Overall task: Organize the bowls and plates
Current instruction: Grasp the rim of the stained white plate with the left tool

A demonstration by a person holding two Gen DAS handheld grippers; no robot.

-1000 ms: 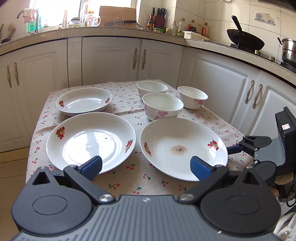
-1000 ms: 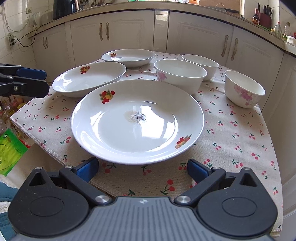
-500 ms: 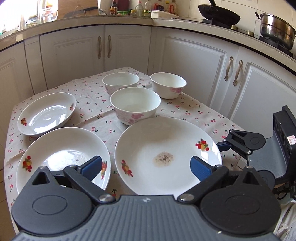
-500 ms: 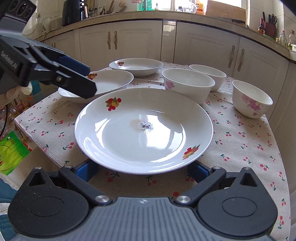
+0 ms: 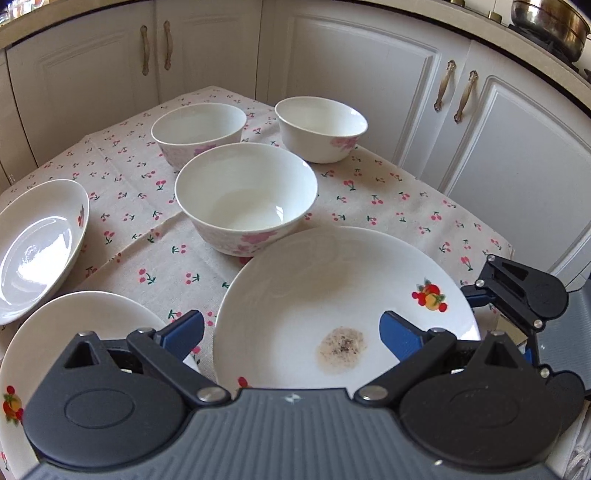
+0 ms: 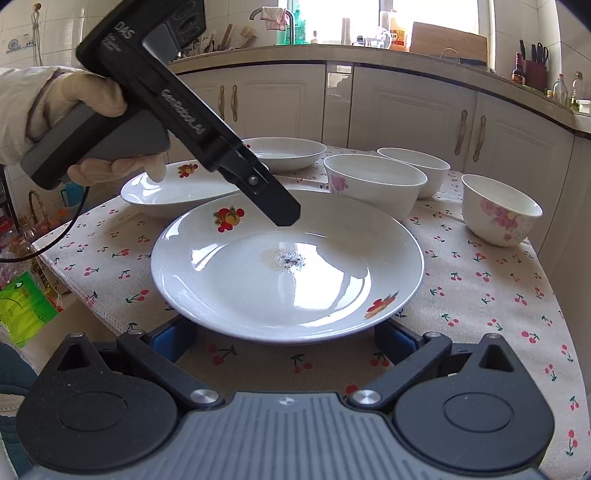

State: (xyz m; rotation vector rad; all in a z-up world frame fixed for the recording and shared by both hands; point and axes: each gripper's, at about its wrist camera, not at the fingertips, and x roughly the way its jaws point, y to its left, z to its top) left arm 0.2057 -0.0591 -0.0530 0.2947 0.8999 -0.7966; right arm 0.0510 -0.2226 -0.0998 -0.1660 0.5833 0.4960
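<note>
A large white plate (image 5: pixel 332 295) with a fruit print and a brown stain lies at the table's near edge; it also shows in the right wrist view (image 6: pixel 288 269). My left gripper (image 5: pixel 291 332) is open and hovers over this plate's near-left part. My right gripper (image 6: pixel 284 338) is open, low at the table edge, with its fingers straddling the plate's near rim. Two more plates (image 5: pixel 37 243) (image 5: pixel 74 325) lie to the left. Three white bowls with pink flowers (image 5: pixel 245 195) (image 5: pixel 199 129) (image 5: pixel 321 127) stand behind.
The table carries a cherry-print cloth (image 5: pixel 388 199). White kitchen cabinets (image 5: pixel 369 74) surround it closely. A pot (image 5: pixel 550 22) sits on the counter at the right. A green packet (image 6: pixel 22 306) lies on the floor beside the table.
My left gripper has moved right and forward over the stained plate and tilted down. My right gripper has moved closer, its fingers now under the plate's near rim.
</note>
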